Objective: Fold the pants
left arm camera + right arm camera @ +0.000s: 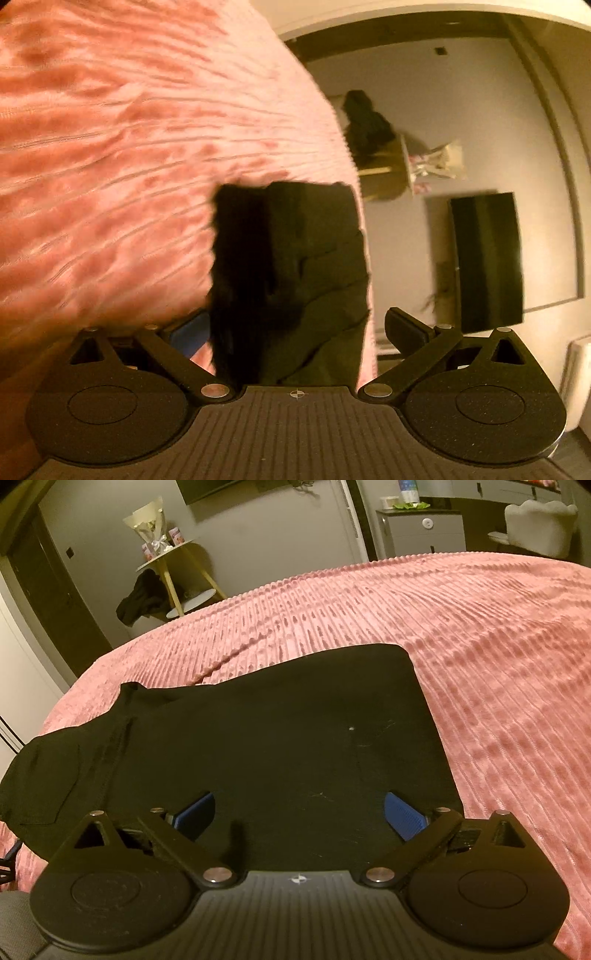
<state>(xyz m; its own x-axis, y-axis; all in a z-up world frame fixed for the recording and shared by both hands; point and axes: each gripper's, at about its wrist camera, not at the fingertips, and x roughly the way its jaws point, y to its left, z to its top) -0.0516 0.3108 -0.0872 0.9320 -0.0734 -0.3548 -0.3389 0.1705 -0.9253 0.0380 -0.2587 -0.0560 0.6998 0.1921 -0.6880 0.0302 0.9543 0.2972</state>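
Black pants [295, 273], folded, lay on pink ribbed bedspread [122, 158]; left hand-held gripper [295, 332] spread wide around them; dark television [487, 258] beyond.

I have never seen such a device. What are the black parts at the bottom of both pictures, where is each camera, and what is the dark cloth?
No robot here: a person holds one pair of tongs in each hand, and each carries a wide-angle camera looking along its fingers. The left tongs and the right tongs both stand open, gripping nothing. The dark cloth is black pants, lying partly folded on a pink ribbed bedspread. The left picture is tilted and blurred, and shows the pants end-on. Behind stands a small side table.
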